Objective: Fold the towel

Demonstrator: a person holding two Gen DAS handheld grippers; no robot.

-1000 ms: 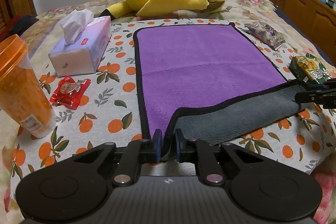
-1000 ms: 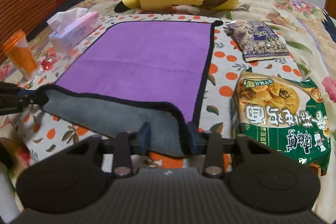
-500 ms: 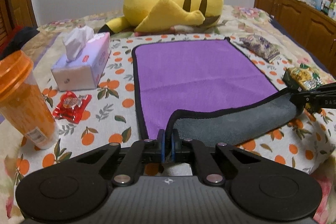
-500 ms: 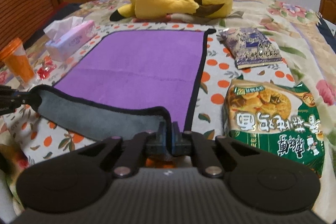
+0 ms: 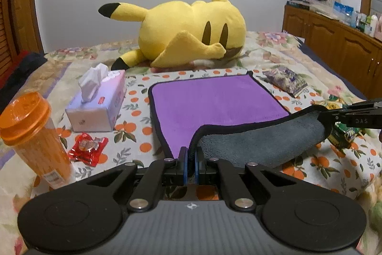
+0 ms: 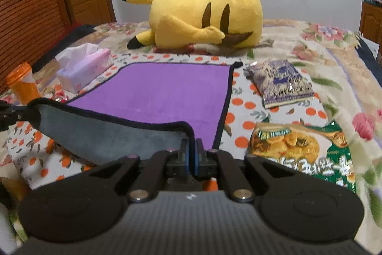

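Note:
A purple towel with a grey underside and black hem lies on the orange-print cloth; it also shows in the right wrist view. Its near edge is lifted and curled over, grey side up. My left gripper is shut on the near left corner. My right gripper is shut on the near right corner and shows at the right edge of the left wrist view. The left gripper shows at the left edge of the right wrist view.
A yellow plush toy lies behind the towel. A tissue box, an orange cup and a red wrapper are to the left. A purple snack bag and a green snack bag are to the right.
Both grippers closed on the near corners of the towel and raised them. The near edge now hangs higher, with more grey underside showing.

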